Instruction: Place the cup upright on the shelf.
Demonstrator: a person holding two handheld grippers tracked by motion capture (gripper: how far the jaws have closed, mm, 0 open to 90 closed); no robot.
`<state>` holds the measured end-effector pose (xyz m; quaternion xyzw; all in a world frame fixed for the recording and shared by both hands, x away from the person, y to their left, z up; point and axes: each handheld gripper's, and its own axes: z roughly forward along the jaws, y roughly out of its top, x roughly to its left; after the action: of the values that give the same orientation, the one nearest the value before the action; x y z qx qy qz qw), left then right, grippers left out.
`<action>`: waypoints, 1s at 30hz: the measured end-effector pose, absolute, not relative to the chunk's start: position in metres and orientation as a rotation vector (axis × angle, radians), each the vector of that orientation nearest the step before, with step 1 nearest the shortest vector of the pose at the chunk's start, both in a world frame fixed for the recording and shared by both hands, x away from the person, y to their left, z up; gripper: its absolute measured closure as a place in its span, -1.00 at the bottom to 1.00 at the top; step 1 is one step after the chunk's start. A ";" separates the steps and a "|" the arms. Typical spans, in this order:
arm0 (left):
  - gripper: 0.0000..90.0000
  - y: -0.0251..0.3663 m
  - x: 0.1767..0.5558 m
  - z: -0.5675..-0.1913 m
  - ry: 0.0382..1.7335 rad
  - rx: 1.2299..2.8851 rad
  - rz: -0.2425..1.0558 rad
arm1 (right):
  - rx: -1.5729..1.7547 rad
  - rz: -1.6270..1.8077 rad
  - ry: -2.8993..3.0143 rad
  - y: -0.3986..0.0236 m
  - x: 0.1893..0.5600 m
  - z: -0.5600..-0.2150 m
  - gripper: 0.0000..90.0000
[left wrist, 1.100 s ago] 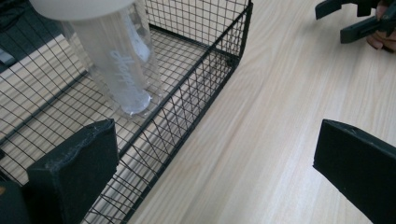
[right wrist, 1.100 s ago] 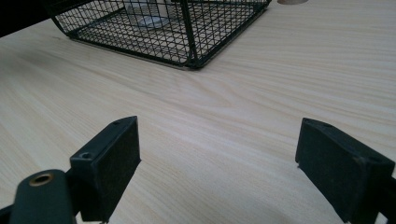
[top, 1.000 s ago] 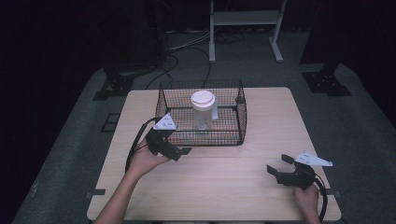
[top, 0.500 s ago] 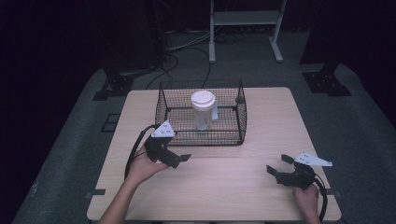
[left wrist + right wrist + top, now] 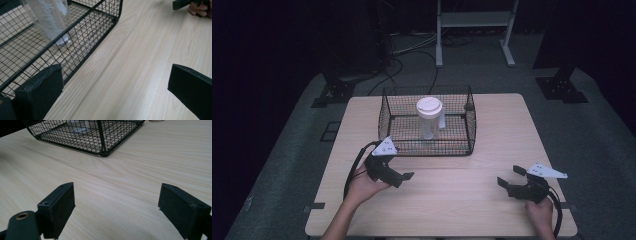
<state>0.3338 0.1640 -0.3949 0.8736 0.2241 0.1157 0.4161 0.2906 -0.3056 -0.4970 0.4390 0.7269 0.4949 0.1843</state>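
a black wire basket (image 5: pixel 428 121) sits on the far middle part of a light wooden table (image 5: pixel 492 125), and it serves as the landmark here. inside the wire basket a clear plastic cup (image 5: pixel 429 118) with a white lid (image 5: pixel 429 106) stands upright, roughly at the basket's centre, with its base on the mesh floor. the left gripper (image 5: pixel 401 176) hangs just in front of the basket's near left corner, close to it but apart from the wire, held by the person's left hand (image 5: pixel 362 184), with a grey three-cornered plate on top and a cable looping back toward the table edge. its jaws stand wide apart with nothing between them; in the left gripper view one jaw overlaps the basket's near wall and the other is over bare wood, and the lower part of the clear plastic cup (image 5: pixel 51 21) shows through the mesh, with pale lettering on its side too blurred to read. the right gripper (image 5: pixel 508 181) is well apart from the basket, off toward the near right corner of the table, gripped by the right hand (image 5: pixel 540 212). its jaws are also spread wide and empty, and in the right gripper view they frame bare wood, with the wire basket (image 5: pixel 100 135) farther off.
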 end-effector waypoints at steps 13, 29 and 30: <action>-1.00 0.170 0.321 -0.412 0.577 2.165 0.268 | 1.237 1.388 2.052 -0.305 0.291 -0.497 -0.71; -1.00 0.181 0.303 -0.429 0.601 2.104 0.298 | 1.229 1.382 2.056 -0.304 0.290 -0.497 -0.71; -1.00 0.181 0.302 -0.430 0.601 2.113 0.304 | 1.229 1.382 2.056 -0.304 0.290 -0.497 -0.71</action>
<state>0.3022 0.1815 -0.4304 0.8529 0.2425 0.1227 0.4457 0.2904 -0.3044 -0.4969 0.4366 0.7303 0.4909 0.1873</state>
